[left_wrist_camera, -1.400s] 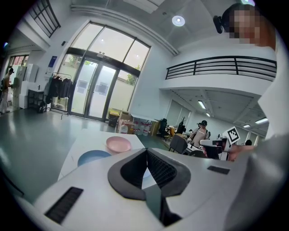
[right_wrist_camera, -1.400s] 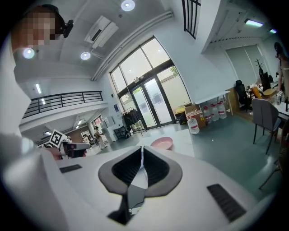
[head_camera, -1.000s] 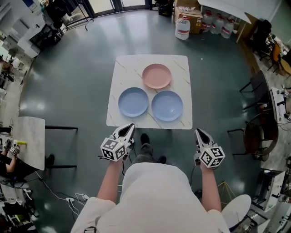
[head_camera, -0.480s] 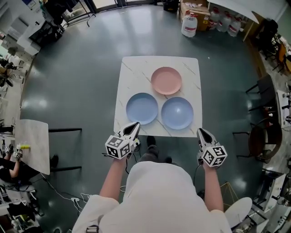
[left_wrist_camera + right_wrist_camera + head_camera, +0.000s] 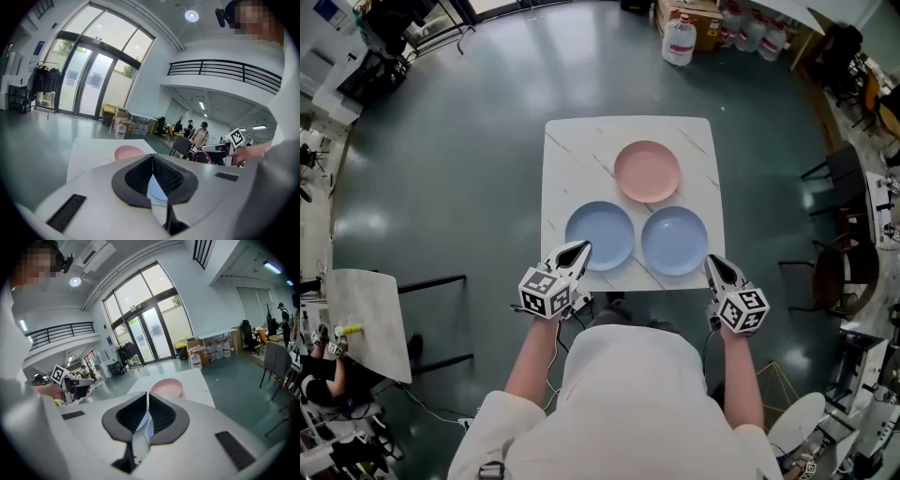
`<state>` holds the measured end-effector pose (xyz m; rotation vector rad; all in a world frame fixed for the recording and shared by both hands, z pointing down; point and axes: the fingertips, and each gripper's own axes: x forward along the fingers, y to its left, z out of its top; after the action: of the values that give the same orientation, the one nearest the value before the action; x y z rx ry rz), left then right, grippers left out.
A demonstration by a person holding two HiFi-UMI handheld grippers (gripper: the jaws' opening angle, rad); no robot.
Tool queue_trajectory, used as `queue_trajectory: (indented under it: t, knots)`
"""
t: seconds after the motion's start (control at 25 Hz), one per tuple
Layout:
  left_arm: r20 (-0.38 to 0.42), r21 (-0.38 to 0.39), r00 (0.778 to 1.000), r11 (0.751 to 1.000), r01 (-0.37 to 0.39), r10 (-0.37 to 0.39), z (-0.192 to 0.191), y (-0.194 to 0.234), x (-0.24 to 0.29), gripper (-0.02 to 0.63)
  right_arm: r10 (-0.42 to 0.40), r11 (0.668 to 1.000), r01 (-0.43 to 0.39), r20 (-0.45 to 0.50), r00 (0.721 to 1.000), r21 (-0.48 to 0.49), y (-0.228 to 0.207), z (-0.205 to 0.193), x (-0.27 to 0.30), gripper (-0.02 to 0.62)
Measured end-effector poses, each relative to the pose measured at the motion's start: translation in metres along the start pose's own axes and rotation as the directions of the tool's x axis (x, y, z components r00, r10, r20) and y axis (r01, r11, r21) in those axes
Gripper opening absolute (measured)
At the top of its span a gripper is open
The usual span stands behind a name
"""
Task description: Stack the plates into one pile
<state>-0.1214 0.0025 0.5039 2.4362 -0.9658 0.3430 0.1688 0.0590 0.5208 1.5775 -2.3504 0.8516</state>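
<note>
Three plates lie unstacked on the worktop (image 5: 572,155): pink plate (image 5: 647,171) farthest, left blue plate (image 5: 599,235) and right blue plate (image 5: 674,240) nearer. The left gripper (image 5: 577,249) and right gripper (image 5: 713,262) hover at the near edge, jaws clenched, empty.

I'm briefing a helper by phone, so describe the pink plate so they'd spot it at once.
Find the white table on the grey floor. Nearest the person lie the left blue plate and right blue plate; the pink plate sits behind them. It is the only one not blue.
</note>
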Motion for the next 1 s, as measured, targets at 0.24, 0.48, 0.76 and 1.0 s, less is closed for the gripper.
queue_trajectory:
  t: [0.24, 0.48, 0.76, 1.0]
  knots:
    - [-0.033, -0.002, 0.999, 1.0, 0.016, -0.016, 0.008, 0.041, -0.002, 0.013, -0.023, 1.0, 0.023, -0.043, 0.999, 0.001, 0.003, 0.003, 0.032, 0.031]
    - [-0.066, -0.026, 0.997, 0.999, 0.035, -0.036, 0.0, 0.055, 0.002, 0.013, -0.009, 1.0, 0.007, -0.089, 0.996, -0.022, 0.01, 0.008, 0.059, 0.031]
    - [-0.07, -0.049, 0.997, 0.999, 0.023, -0.026, -0.008, 0.048, 0.025, 0.013, 0.017, 0.999, -0.021, -0.128, 0.992, -0.033, -0.012, 0.012, 0.075, 0.031]
    - [-0.07, -0.086, 0.997, 0.996, -0.019, 0.012, -0.008, 0.031, 0.044, 0.012, 0.072, 0.997, -0.078, -0.183, 0.98, -0.023, -0.028, 0.012, 0.087, 0.031]
